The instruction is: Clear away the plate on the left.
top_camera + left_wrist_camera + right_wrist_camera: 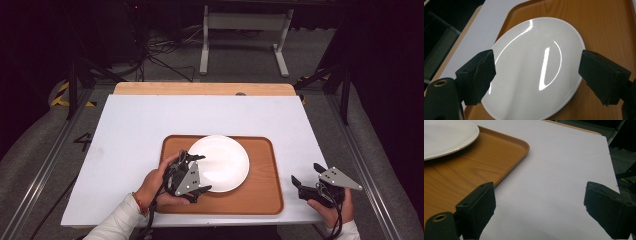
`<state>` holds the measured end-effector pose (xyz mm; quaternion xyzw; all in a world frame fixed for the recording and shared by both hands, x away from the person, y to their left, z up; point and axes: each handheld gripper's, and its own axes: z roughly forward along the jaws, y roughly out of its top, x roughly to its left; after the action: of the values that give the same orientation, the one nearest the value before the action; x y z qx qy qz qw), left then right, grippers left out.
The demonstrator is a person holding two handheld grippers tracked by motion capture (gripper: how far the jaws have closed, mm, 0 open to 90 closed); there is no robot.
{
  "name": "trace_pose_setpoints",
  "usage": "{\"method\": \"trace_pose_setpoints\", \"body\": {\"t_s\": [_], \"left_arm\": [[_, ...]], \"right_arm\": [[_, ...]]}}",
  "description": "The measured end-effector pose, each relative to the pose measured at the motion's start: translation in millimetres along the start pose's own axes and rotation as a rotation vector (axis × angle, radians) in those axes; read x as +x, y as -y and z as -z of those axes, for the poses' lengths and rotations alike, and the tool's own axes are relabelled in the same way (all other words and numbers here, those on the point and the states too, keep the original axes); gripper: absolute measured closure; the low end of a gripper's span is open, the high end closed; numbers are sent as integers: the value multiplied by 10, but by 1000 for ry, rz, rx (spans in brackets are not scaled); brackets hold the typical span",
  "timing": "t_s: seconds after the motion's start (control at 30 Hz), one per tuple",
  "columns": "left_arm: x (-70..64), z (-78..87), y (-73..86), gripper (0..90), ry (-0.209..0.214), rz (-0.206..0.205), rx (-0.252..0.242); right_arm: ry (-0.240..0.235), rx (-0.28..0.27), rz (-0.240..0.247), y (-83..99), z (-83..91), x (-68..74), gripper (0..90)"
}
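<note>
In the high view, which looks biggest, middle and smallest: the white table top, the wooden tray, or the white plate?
Largest to smallest:
1. Table top
2. Tray, lying on the table
3. Plate, lying inside the tray

All three lie flat and nested, so the order is safe.

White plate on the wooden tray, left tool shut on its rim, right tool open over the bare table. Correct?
Not quite. The left tool is open, not shut: the left gripper view shows its jaws spread either side of the white plate, not gripping. The rest holds: plate on the wooden tray, right tool open over the table.
</note>
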<state>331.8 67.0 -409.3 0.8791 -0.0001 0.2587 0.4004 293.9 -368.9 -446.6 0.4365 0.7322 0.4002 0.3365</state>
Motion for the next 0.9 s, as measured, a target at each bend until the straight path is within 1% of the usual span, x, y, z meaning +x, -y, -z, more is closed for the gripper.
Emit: {"method": "trace_pose_setpoints", "body": {"t_s": [0.07,0.1,0.17,0.2,0.27,0.3,0.4,0.6,0.7,0.8,0.9], "left_arm": [[25,11,15,151,-6,10,10],[43,19,23,150,-12,4,8],[80,35,44,155,-12,21,1],[93,44,54,155,-20,26,5],[139,65,82,155,-18,43,-3],[139,65,82,156,-18,43,-3],[192,95,128,159,-31,64,-2],[289,139,227,158,-57,81,20],[334,155,283,151,-62,96,34],[385,185,356,147,-74,126,46],[425,215,425,146,-82,147,56]], "right_arm": [[0,0,-1,0,0,-1,111],[0,0,0,0,0,0,111],[-1,0,-2,1,3,0,111],[0,0,-3,1,3,-1,110],[-1,0,-2,1,2,-1,111],[-1,0,-2,1,2,-1,111],[0,1,4,-5,3,12,110],[0,-1,1,-2,-2,8,110],[1,0,1,0,-3,9,110],[1,-2,2,-4,3,8,110],[1,-1,1,-3,1,8,110]]}}
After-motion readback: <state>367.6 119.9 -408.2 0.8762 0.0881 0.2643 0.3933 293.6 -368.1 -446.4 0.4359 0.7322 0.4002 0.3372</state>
